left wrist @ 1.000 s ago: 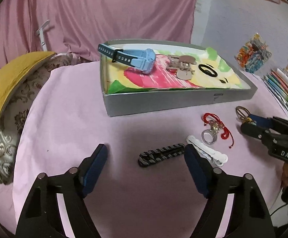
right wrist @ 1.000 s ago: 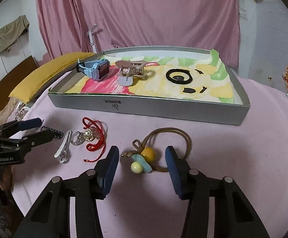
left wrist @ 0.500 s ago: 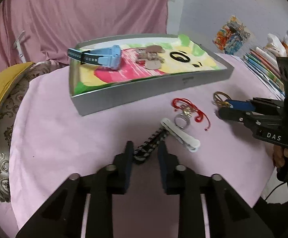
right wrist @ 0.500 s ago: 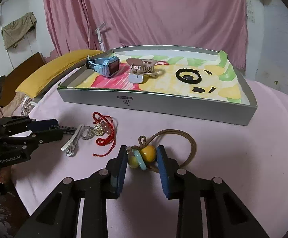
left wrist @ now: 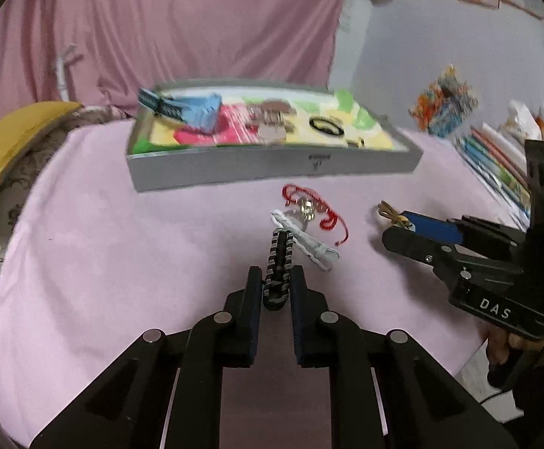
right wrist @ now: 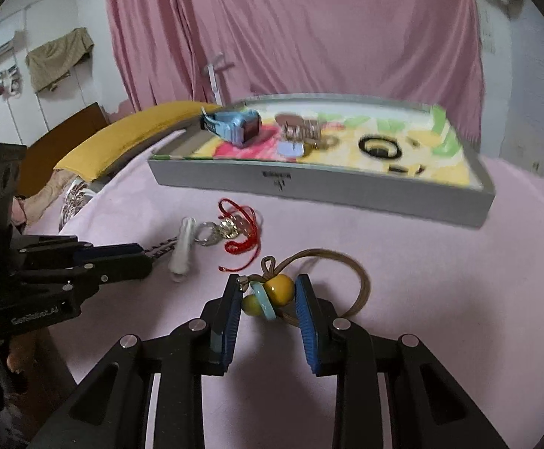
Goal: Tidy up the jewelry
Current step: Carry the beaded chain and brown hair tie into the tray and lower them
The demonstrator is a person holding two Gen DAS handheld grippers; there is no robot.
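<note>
Lettering first: I read "DAS" in white on the body of my right gripper [left wrist: 403, 232] in the left wrist view, and "GeoRobot.AI", blurred, on my left gripper [left wrist: 276, 287] in the right wrist view; the mark on the grey tray's [left wrist: 272, 170] front wall is too smeared to read. A second ago both sets of jaws stood wide over the pink cloth [left wrist: 122, 243]. Since then my left jaws have clamped tight on the near end of the black-and-white striped hair clip [left wrist: 280, 262], which now points away from me, its far tip against the white clip [left wrist: 305, 241]. My right jaws have just been closing and now sit narrow, pads pressing either side of the bead cluster on the brown hair tie [right wrist: 346, 262]: two yellow beads and one pale blue disc, its loop lying on the cloth. Both views have swung and blurred. Outside the tray, near its front wall, I count four pieces: striped clip, white clip, hair tie, and one red cord bracelet [left wrist: 324, 213] with a metal ring. Inside the tray I count three: one blue watch [right wrist: 234, 127] toward the left end, one beige claw clip [right wrist: 301, 129] mid-tray, one black ring [right wrist: 378, 146] further right.
</note>
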